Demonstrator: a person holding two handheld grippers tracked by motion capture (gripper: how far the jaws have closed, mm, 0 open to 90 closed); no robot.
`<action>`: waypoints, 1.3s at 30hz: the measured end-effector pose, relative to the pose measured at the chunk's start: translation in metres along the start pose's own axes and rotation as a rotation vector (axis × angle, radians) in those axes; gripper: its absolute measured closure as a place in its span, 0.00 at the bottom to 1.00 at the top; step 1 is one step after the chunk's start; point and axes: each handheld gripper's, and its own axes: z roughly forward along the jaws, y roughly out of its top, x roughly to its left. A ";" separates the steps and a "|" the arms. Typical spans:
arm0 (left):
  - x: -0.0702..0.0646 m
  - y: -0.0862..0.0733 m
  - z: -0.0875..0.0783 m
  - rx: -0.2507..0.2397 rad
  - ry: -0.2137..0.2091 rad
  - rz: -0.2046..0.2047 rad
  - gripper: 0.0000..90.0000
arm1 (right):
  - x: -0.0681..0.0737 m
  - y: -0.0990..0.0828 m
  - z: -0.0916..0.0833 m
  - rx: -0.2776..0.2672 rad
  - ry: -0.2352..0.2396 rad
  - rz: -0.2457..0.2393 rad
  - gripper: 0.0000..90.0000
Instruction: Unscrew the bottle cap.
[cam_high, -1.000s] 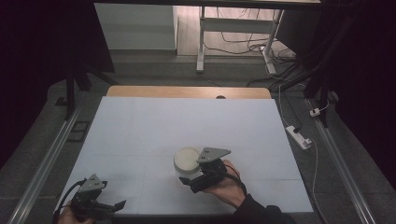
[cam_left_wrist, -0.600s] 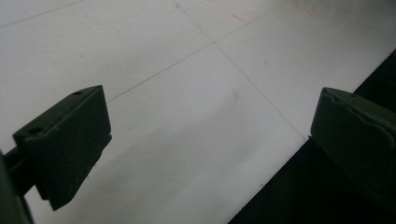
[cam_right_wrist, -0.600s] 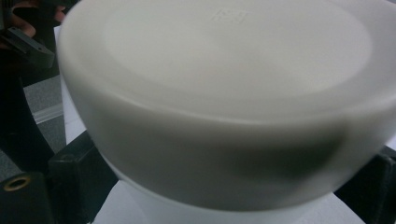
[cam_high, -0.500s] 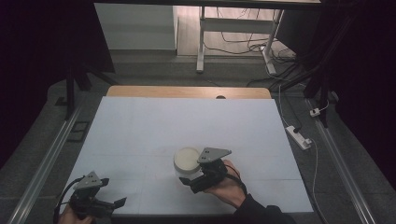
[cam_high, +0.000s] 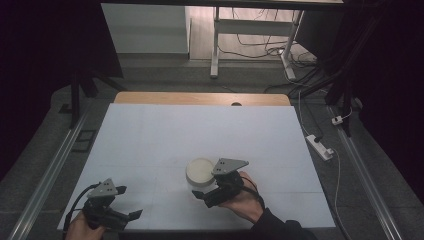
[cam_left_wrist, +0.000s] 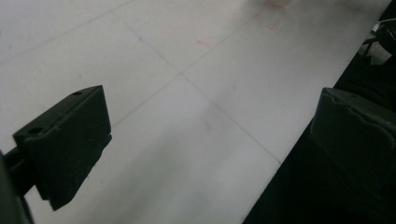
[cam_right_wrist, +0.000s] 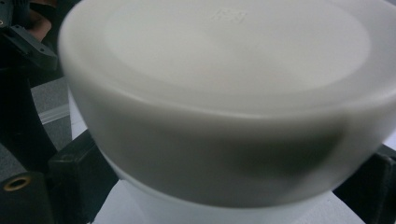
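R gripper (cam_high: 207, 194) clamps round white plastic lidded tub (cam_high: 200, 171), lower centre; off-centre grip may tip it. L gripper (cam_high: 131, 216) released, lower left.

The person's left hand (cam_high: 77, 226) comes in at the bottom left corner of the high view, holding the left tongs (cam_high: 131, 216) low over the near edge of the counter (cam_high: 150, 135), pointed to the right. In the left gripper view its jaws stand wide apart with nothing between them. The right hand (cam_high: 245, 200) reaches in from the bottom centre, dark sleeve behind it, pointing the right tongs (cam_high: 202, 192) leftward; their jaws flank a white round container (cam_right_wrist: 224, 102), one on each side.
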 end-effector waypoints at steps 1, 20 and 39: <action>0.000 0.000 0.000 0.000 0.000 0.000 0.00 | 0.000 0.000 0.000 0.000 0.000 0.000 0.07; -0.011 0.065 0.017 -0.062 -0.080 0.138 0.00 | -0.001 -0.001 0.001 -0.006 0.011 0.004 0.07; -0.022 0.119 0.038 -0.074 -0.208 0.268 0.00 | 0.001 -0.001 0.000 -0.022 0.038 -0.009 0.07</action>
